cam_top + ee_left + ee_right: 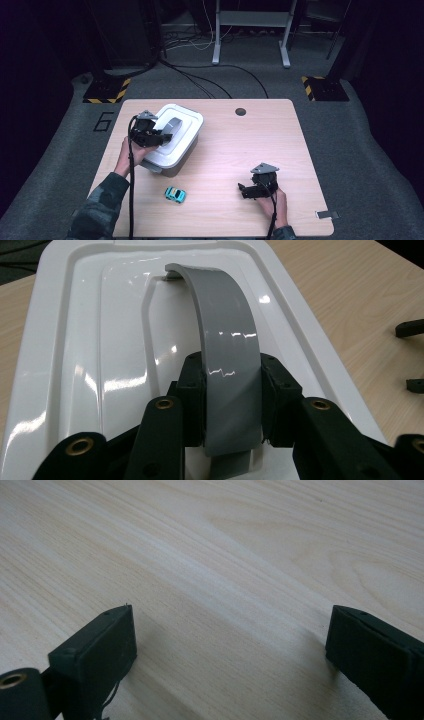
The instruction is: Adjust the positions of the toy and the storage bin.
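Left gripper view has the left gripper (232, 405) clenched on the grey handle (227, 350) of the white box (172, 135) at the table's far left (glossy, stiff, likely light; handle looks safest); right gripper (230, 655) gapes, released.

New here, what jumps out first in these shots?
The white lidded bin at the table's left: the left gripper is clamped on its raised grey handle. Next, the small teal toy car near the front edge. The right gripper rests open on bare wood.
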A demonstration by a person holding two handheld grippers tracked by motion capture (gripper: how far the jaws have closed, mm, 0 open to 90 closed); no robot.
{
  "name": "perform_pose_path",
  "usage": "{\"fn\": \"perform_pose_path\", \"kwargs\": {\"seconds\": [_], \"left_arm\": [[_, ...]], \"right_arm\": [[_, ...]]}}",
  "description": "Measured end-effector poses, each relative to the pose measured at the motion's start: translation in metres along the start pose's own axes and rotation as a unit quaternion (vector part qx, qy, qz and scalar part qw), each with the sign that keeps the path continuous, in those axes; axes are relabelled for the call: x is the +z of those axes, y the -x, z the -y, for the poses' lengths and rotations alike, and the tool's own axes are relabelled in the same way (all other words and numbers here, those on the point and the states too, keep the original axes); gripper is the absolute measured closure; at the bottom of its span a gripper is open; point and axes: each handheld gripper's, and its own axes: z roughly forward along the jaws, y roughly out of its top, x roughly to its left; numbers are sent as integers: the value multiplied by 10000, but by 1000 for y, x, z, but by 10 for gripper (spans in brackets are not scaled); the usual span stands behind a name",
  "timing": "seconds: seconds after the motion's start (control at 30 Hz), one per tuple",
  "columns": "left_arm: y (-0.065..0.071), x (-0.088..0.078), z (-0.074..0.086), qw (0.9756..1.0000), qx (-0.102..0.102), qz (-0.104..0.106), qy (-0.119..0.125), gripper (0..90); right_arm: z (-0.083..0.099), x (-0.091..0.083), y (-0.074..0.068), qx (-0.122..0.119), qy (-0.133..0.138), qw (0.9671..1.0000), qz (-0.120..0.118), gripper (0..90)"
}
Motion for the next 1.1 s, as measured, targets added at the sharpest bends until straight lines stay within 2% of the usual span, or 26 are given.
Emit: {"fn": "perform_pose_path", "kwargs": {"seconds": [0.53,0.67,0.77,0.9,0.93,1.0,1.03,1.1], "left_arm": [[6,7,-4,9997,59,246,33,674],[7,7,-4,9998,108,168,27,668],[8,6,-4,9999,140,86,-23,555],[13,2,-3,9998,177,-73,49,347],[17,-3,-3,9995,217,-195,137,306],[22,-11,-1,9989,264,-333,211,239],[22,-11,-1,9989,264,-333,211,210],[31,-21,2,9978,342,-485,279,183]], "right_arm": [[0,0,0,4,5,10000,-3,56],[0,0,0,3,7,10000,-1,57],[0,0,0,-10,8,10000,1,57],[0,0,0,-15,11,10000,3,58],[0,0,0,-13,15,10000,3,59],[0,0,0,-15,16,10000,4,60],[0,0,0,-15,16,10000,4,60],[0,0,0,-9,15,10000,3,60]]}}
